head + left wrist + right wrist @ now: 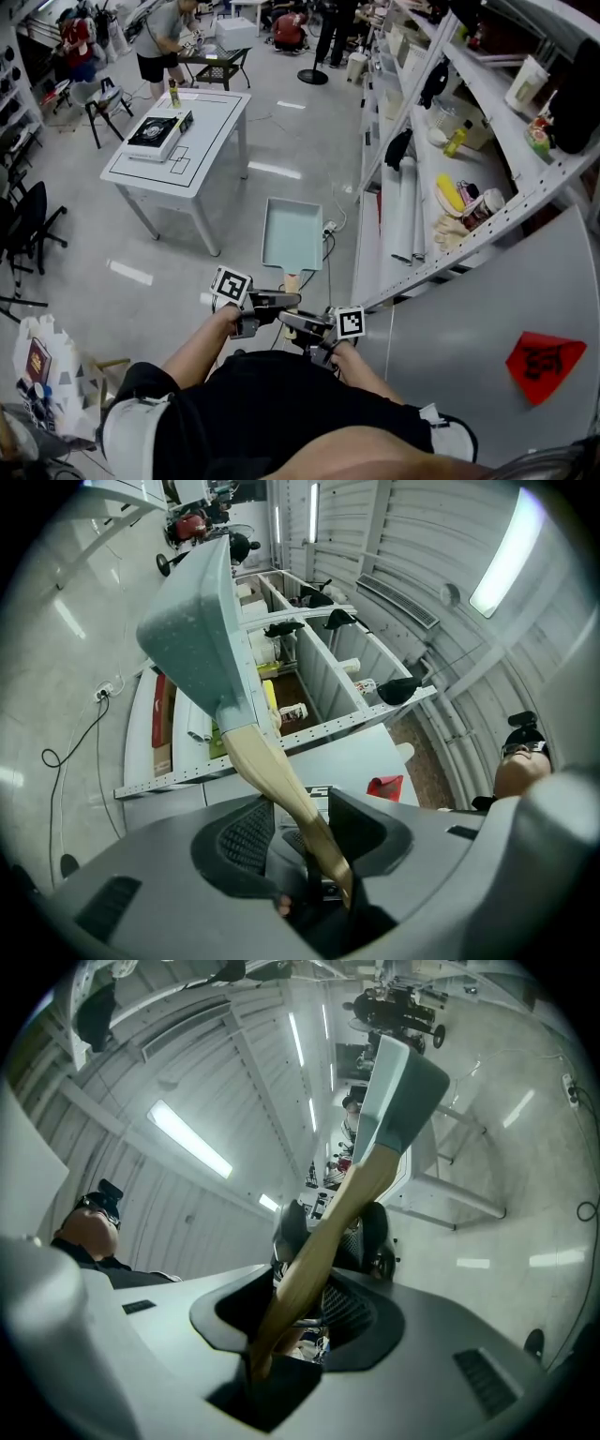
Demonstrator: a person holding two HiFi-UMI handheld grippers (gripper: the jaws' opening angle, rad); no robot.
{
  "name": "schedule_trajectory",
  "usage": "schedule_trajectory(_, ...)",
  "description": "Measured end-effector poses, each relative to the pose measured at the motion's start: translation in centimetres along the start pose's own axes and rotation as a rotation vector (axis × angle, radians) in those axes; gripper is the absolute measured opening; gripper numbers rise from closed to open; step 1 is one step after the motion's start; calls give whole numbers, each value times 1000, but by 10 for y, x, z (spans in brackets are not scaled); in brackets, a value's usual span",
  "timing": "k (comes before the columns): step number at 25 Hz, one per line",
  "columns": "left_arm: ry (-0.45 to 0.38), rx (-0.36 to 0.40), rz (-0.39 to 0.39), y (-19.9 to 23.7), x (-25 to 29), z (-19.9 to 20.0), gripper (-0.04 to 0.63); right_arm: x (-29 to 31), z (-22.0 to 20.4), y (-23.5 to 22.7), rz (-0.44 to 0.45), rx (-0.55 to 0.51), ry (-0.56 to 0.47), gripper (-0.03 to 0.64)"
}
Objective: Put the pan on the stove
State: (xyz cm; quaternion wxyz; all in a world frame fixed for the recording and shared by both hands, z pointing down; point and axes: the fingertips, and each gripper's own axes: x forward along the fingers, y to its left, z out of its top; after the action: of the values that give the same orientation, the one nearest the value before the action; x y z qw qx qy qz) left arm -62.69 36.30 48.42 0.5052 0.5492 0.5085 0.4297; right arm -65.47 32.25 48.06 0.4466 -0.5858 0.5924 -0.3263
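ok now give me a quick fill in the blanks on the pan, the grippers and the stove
1. The left gripper and the right gripper are both shut on the pan's wooden ____.
2. The pan is light blue and ____ in shape.
3. The stove sits on a white ____, well away from the pan.

Missing words: handle; rectangular; table.
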Motion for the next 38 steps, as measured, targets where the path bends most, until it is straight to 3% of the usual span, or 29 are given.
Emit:
schedule_trajectory(4,-6,95,12,4,12,3,193,-12,1,4,16,4,18,170)
schedule_trajectory(7,3,227,3,8,17,8,193,-17,-1,4,28,13,14,170)
schedule_trajectory(8,-1,217,8,8,17,8,193,-17,-1,4,36,12,11,170)
schedule_trajectory(11,-37,51,55,16,12,5,195,-14,3,0,52,20,5,172)
schedule_trajectory(12,-37,60,68,20,10,7,195,-13,3,-3,53,24,4,172)
schedule_trajectory(15,-23,189,113,32,4,25,195,-11,11,-16,53,13,8,170)
schedule_trajectory(19,-58,33,75,33,1,49,195,3,37,-31,60,31,-4,173)
schedule_trajectory(23,-28,131,51,39,-5,93,195,18,69,-52,58,26,-31,172)
schedule_trajectory(27,16,310,71,45,-14,156,195,37,116,-77,40,7,-33,172)
schedule_trajectory(29,23,329,75,44,-21,189,195,50,145,-87,33,-1,-39,172)
schedule_trajectory(32,8,229,70,39,-28,227,195,68,185,-97,25,-20,-39,172)
schedule_trajectory(35,33,369,77,38,-36,274,195,84,220,-108,10,-45,-36,172)
schedule_trajectory(36,35,350,64,37,-37,283,195,90,230,-112,9,-48,-40,172)
schedule_trajectory(38,22,182,25,34,-39,291,195,99,245,-119,8,-40,-56,172)
